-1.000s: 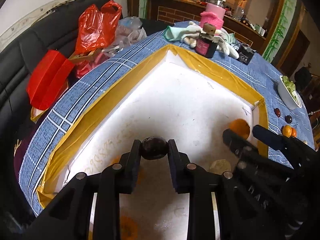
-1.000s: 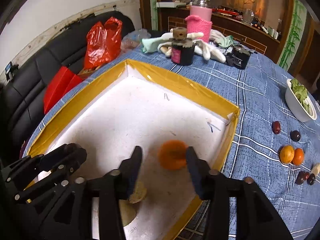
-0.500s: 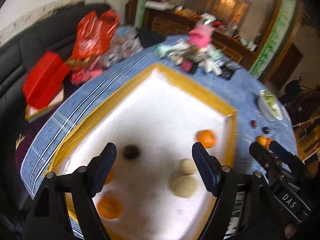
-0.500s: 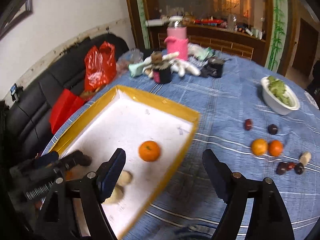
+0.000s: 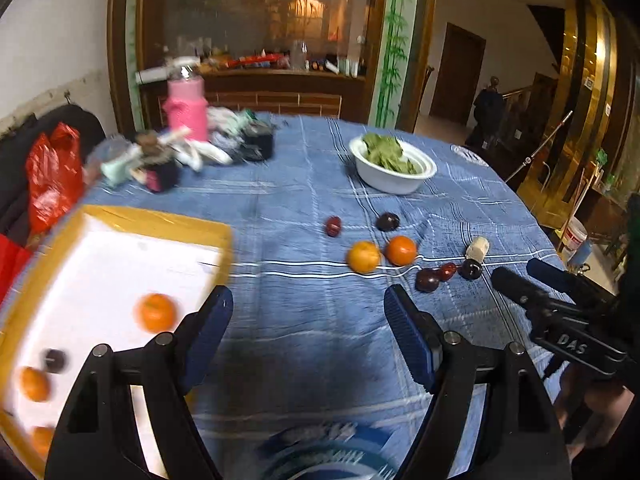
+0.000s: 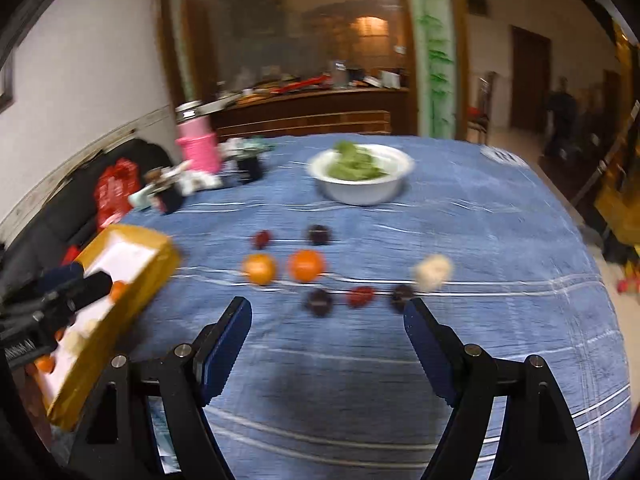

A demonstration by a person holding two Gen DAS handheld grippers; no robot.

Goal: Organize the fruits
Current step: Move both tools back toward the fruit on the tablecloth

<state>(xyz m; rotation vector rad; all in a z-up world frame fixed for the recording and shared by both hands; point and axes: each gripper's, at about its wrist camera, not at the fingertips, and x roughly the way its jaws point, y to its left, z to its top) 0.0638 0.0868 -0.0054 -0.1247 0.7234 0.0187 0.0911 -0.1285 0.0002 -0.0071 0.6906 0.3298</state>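
Both of your grippers hover above the blue checked tablecloth (image 5: 304, 208), tilted downward and pointing across the table. The jaws of your left gripper (image 5: 308, 326) have just been opening; they stand wide apart with only cloth between them. The jaws of your right gripper (image 6: 327, 326) have likewise just been opening and are empty. Each finger is black plastic with a dark blue ribbed pad.

To your left lies the tray (image 5: 120, 216), a shallow rectangle with a white floor and yellow taped rim. In the left view it holds three tangerines (image 5: 156, 312) and one dark plum (image 5: 55, 360); motion blur hides anything more.

Loose fruit sits on the cloth ahead of the right gripper, well apart from the tray. Counted in the right view: two round tangerines side by side, one paler orange (image 6: 260, 268) and one deeper orange (image 6: 306, 265); two red dates (image 6: 262, 239); three dark, glossy plums (image 6: 319, 302); and one pale, lumpy fruit (image 6: 432, 272) whose kind you cannot tell.

Beyond them stands one white round bowl (image 6: 360, 192) filled with green leaves. At the far left edge of the table is a jar in a pink knitted cover (image 5: 186, 108) among blurred clutter, and a red plastic bag (image 5: 52, 176) rests on a black sofa.
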